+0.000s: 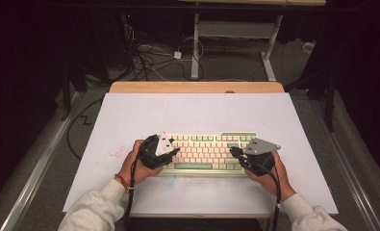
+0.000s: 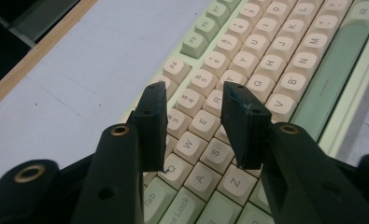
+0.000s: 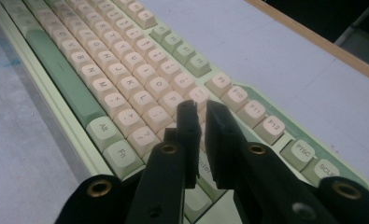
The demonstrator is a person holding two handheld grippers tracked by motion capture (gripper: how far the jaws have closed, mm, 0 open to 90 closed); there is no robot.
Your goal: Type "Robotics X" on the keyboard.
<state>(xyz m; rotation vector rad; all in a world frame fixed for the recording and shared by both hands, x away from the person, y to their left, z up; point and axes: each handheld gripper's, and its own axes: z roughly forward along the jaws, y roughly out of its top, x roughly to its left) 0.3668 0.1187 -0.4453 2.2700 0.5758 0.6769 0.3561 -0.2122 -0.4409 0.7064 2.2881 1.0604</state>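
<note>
A cream and green keyboard (image 1: 204,151) lies on the white table top (image 1: 178,110), near the front edge. My left gripper (image 1: 174,155) hovers over the keyboard's left end. In the left gripper view its jaws (image 2: 194,91) stand open above the keyboard (image 2: 266,46), over the E and R keys, with nothing between them. My right gripper (image 1: 234,153) is over the keyboard's right end. In the right gripper view its jaws (image 3: 198,106) stand a narrow slit apart above the keyboard (image 3: 102,70), close to the Enter key, and hold nothing.
A wooden strip (image 1: 197,87) runs along the table's far edge. Beyond it, cables (image 1: 144,57) lie on the floor by the legs of another desk (image 1: 195,48). Faint pink marks (image 1: 111,154) stain the mat left of the keyboard. Bare mat stretches behind the keyboard.
</note>
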